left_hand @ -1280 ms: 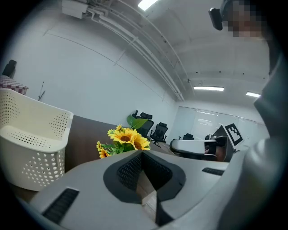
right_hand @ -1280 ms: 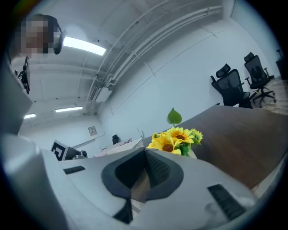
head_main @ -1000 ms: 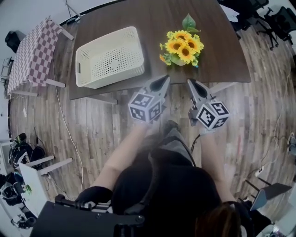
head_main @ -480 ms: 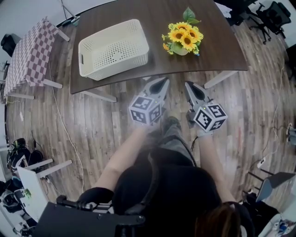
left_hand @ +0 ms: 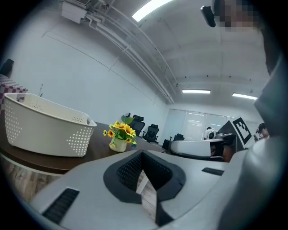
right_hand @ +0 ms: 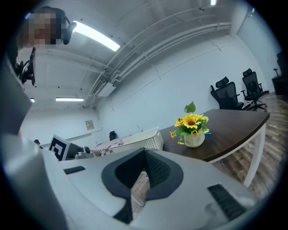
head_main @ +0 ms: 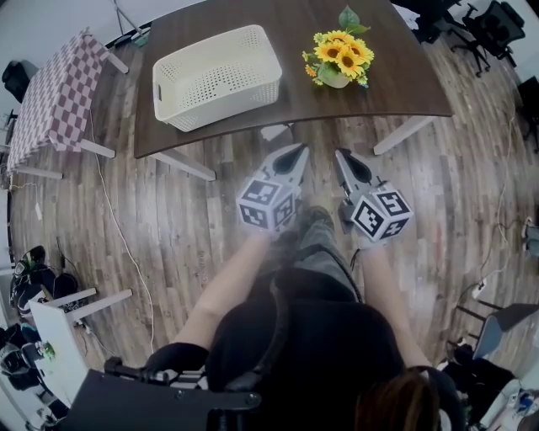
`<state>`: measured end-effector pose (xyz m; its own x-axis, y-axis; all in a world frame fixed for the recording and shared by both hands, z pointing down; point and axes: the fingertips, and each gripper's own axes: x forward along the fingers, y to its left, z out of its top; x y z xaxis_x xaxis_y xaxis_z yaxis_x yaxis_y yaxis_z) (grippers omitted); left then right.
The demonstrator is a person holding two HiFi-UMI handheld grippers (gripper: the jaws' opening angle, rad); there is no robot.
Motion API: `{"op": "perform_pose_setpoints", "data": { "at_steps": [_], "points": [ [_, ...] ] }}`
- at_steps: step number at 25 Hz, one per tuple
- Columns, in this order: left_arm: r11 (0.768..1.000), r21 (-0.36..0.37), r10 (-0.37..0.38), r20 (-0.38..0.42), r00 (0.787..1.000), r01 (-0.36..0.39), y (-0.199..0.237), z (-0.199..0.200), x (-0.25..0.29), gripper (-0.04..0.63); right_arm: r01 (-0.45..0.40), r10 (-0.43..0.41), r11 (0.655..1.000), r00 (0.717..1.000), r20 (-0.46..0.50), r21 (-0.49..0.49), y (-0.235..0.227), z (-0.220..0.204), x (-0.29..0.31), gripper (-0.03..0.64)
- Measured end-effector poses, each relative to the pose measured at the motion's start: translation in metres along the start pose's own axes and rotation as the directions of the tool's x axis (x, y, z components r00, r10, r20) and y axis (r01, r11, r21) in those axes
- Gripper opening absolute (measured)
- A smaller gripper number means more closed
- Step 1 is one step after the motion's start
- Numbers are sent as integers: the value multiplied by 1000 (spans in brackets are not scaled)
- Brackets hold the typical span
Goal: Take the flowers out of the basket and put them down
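A bunch of yellow sunflowers in a small white pot (head_main: 339,57) stands on the dark brown table (head_main: 295,97), right of a cream perforated basket (head_main: 217,76) that looks empty. Both show again in the left gripper view, the flowers (left_hand: 119,134) beside the basket (left_hand: 42,127), and in the right gripper view, flowers (right_hand: 192,128) and basket (right_hand: 139,139). My left gripper (head_main: 297,152) and right gripper (head_main: 341,156) are shut and empty, held side by side over the wood floor, short of the table's near edge.
A table with a checkered cloth (head_main: 57,93) stands at the left. Black office chairs (head_main: 476,25) sit at the upper right. A cable (head_main: 118,227) runs across the floor. Bags and gear lie at the lower left (head_main: 34,278).
The table, basket and flowers have slid toward the top of the head view, so I have backed away from the table. Both grippers stay shut and side by side.
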<state>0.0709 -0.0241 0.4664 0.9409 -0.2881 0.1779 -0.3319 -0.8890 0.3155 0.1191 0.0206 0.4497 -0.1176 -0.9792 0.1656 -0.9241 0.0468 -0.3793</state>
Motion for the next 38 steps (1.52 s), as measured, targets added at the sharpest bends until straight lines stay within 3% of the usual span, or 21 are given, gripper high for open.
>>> {"op": "perform_pose_setpoints", "data": {
  "at_steps": [9,20,38],
  "points": [
    [1000,10,-1,-10,1000,1,-16,-23,-28,0,-6,6,1000,1000,-18,1,19,-20,-16,2],
    [999,16,41,19,999,-41,-32,-29,-48,0,-87,84,994,995,-44,-66,45,-22,-23,2],
    [999,3,45,-12,999,-45,-130,-80,-100,0,-94,89,994,990,-112,-47,74,-75,-128,1]
  ]
}}
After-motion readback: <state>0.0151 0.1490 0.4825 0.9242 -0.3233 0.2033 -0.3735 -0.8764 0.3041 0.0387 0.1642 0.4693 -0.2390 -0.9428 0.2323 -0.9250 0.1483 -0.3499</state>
